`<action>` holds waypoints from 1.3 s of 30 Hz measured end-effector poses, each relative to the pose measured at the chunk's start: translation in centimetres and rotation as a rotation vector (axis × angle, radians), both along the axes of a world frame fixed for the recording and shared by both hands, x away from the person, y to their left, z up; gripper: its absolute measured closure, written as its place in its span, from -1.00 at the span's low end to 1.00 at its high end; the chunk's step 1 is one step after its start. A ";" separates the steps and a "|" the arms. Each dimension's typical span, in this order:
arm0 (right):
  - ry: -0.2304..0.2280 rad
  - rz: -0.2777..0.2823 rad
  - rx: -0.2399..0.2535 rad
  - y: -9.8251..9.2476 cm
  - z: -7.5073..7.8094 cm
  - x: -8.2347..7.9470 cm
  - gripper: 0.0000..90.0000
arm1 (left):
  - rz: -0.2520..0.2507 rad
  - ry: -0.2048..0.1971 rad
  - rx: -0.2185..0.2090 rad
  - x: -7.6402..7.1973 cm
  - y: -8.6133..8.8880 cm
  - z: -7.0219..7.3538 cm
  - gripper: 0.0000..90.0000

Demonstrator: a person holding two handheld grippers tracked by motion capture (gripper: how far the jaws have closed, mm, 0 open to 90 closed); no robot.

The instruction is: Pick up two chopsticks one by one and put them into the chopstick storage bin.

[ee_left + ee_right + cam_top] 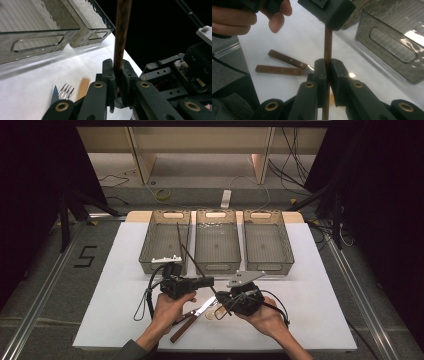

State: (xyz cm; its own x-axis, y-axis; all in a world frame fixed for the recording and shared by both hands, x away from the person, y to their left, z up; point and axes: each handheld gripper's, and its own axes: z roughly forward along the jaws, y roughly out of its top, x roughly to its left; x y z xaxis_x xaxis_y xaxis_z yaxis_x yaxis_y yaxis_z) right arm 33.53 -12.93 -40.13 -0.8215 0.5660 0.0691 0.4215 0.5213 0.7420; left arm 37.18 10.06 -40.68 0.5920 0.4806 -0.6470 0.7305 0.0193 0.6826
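High view: left gripper (204,282) and right gripper (222,296) both clamped on chopsticks (189,254), shafts slanting toward left bin (145,247).

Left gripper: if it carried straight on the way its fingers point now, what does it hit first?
Probably the right gripper: in the high view the left gripper, shut on a chopstick, points sideways at it, close by. Depth unclear; it might pass just beyond.
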 end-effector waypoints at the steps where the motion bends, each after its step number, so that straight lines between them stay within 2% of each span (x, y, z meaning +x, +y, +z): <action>1: 0.005 0.003 0.006 -0.1 0.0 0.0 0.77 | -0.006 0.006 -0.012 0.0 0.2 0.0 0.86; 2: 0.014 0.010 0.008 -0.3 0.1 0.1 0.61 | -0.009 0.009 -0.019 0.1 0.3 0.1 0.87; 3: 0.024 0.019 0.007 -0.4 0.1 0.1 0.55 | -0.013 0.002 -0.008 0.1 0.5 0.2 0.87; 5: 0.021 0.019 0.036 -1.2 0.0 0.0 0.43 | -0.006 -0.013 0.006 0.0 0.7 0.4 0.87; 7: 0.043 0.023 0.059 -2.0 -0.1 0.2 0.27 | -0.008 -0.023 0.019 0.1 1.0 0.7 0.87; 13: 0.036 0.035 0.002 -3.5 -0.8 0.2 -0.09 | -0.004 -0.052 0.051 0.3 1.9 1.9 0.87; 19: 0.071 0.028 -0.053 -4.2 -2.2 0.3 -0.22 | 0.005 -0.068 0.091 0.9 3.2 2.7 0.87; 23: 0.074 0.027 -0.053 -4.3 -2.4 0.3 -0.27 | 0.016 -0.062 0.133 1.7 4.2 3.1 0.87; 32: 0.069 0.010 -0.050 -4.9 -2.5 0.0 -0.36 | 0.081 -0.047 0.143 4.1 7.0 4.8 0.86; 39: 0.067 -0.001 -0.048 -5.4 -2.5 -0.2 -0.41 | 0.130 -0.036 0.184 6.7 8.9 6.3 0.86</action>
State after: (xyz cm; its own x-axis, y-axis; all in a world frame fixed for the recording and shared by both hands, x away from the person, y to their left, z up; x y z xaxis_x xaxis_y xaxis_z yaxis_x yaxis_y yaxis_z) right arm 33.29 -18.32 -42.67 -0.8153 0.5710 0.0963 0.4700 0.5554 0.6861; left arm 43.85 18.92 -34.40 0.5387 0.6623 -0.5207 0.7051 -0.0161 0.7089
